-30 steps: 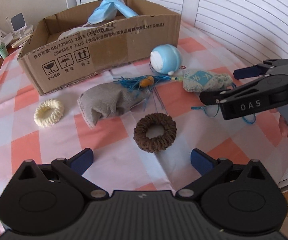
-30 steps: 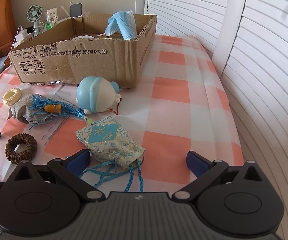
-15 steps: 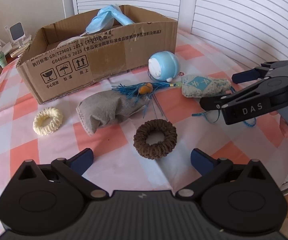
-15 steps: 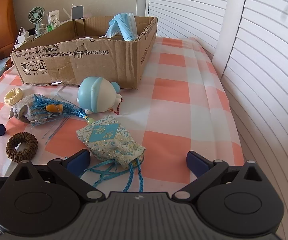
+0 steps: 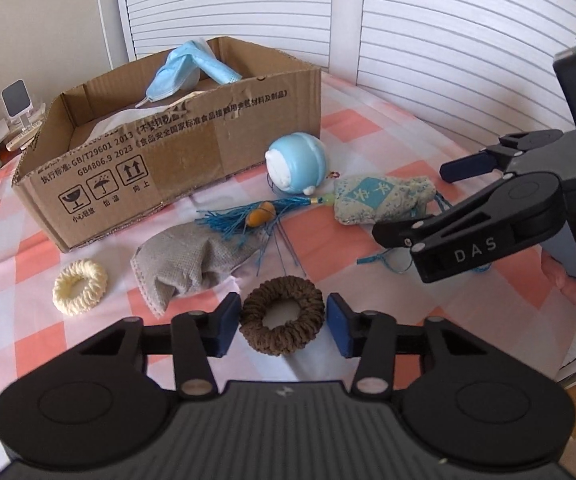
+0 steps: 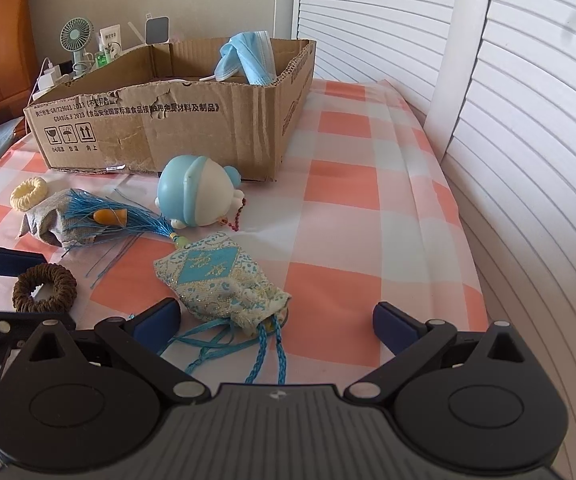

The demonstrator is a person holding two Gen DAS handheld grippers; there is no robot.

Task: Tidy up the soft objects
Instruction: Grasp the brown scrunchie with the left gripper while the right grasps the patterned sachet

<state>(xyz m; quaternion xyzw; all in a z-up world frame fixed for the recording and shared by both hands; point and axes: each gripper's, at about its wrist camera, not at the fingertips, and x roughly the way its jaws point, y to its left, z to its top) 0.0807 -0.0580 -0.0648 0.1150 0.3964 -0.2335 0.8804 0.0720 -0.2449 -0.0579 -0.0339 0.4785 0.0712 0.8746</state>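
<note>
We start with the cardboard box point(image 5: 191, 152) at the back of the checked tablecloth point(image 6: 340, 216), where a blue face mask point(image 5: 191, 66) already sits – our likely destination for the rest. In front of it lie the grey cloth pouch point(image 5: 195, 260), the blue round toy point(image 5: 296, 164) and the patterned sachet point(image 6: 219, 276) with its tassel. The right gripper point(image 6: 275, 320) is spread wide just behind the sachet, holding nothing. Smallest are 2 scrunchies: a cream scrunchie point(image 5: 80, 292) well to the side, and the brown scrunchie point(image 5: 281, 320) flat between the pads of the left gripper point(image 5: 281, 324), which is narrowed around it but, as far as we can tell, not yet pinching. We judge it light, springy and easily squashed – best taken across 1 side of the ring, not the hollow middle.
</note>
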